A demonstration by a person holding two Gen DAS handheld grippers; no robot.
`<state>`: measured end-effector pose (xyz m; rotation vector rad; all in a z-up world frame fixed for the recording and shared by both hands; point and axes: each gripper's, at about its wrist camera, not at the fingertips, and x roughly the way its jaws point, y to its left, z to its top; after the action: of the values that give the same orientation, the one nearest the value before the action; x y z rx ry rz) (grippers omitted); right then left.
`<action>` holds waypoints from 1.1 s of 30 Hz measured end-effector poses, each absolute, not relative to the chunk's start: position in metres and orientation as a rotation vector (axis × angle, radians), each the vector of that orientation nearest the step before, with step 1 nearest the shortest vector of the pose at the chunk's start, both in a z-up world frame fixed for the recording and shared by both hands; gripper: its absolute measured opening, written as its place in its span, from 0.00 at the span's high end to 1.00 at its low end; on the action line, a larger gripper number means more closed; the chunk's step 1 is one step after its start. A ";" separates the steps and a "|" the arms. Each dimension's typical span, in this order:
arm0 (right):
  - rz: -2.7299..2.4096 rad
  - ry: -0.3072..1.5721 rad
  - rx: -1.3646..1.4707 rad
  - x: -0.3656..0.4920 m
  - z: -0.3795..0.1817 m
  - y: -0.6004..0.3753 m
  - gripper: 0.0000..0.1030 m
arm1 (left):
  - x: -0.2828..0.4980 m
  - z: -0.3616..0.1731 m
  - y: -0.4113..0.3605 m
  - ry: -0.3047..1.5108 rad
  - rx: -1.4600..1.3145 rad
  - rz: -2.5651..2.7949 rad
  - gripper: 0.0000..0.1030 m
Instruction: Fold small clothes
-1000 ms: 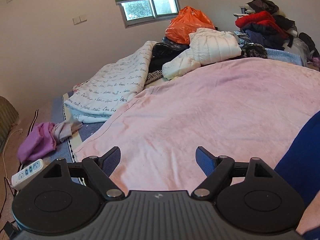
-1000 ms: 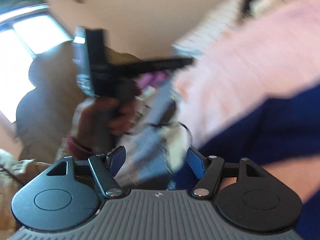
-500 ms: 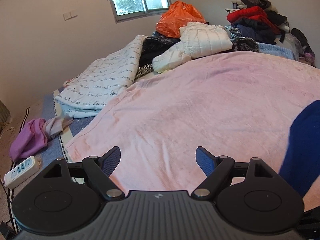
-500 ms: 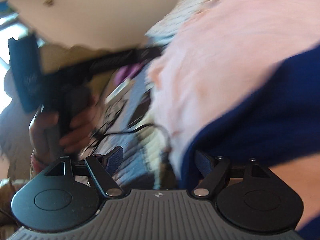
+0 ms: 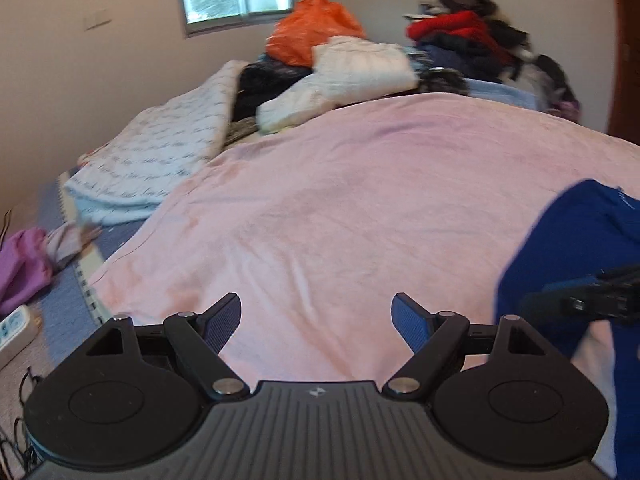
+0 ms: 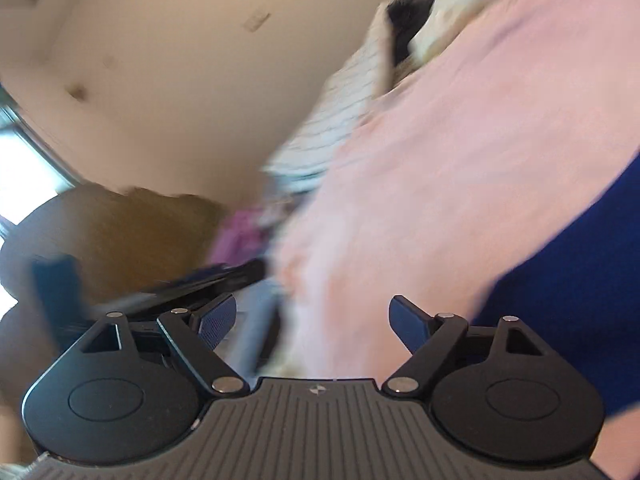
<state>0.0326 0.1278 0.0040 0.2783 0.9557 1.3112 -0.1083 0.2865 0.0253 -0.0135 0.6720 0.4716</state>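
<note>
A dark blue garment (image 5: 576, 248) lies on the pink blanket (image 5: 360, 184) at the right; it also shows in the right wrist view (image 6: 572, 280) at the right edge. My left gripper (image 5: 318, 320) is open and empty, held over the blanket's near edge, left of the garment. My right gripper (image 6: 312, 320) is open and empty, tilted, with the garment just right of its right finger. The right gripper's tip (image 5: 592, 300) shows at the garment in the left wrist view. The left gripper shows blurred in the right wrist view (image 6: 168, 292).
A white quilt with script (image 5: 160, 152) lies at the left. A pile of clothes with an orange bag (image 5: 312, 36) and a white jacket (image 5: 352, 76) sits at the far end. A purple cloth (image 5: 20, 268) and a power strip (image 5: 14, 330) lie at the left.
The left gripper has swung right, so the blue garment and the right gripper show more. The right gripper has turned toward the bed; the person has left its view.
</note>
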 end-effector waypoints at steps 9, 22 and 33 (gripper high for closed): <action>1.061 1.015 0.317 0.049 -0.046 0.071 0.14 | -0.107 -0.042 0.146 0.787 0.502 0.169 0.16; 1.049 1.013 0.303 0.037 -0.034 0.049 0.10 | -0.098 -0.028 0.286 0.851 0.241 0.732 0.10; 1.191 0.649 -0.273 -0.034 -0.012 0.086 0.16 | -0.109 -0.030 0.284 0.900 -0.085 0.320 0.10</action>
<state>-0.0341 0.0856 -0.0121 -0.2731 0.6492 1.1913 -0.1094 0.2840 -0.0303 -0.0846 0.8998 0.3201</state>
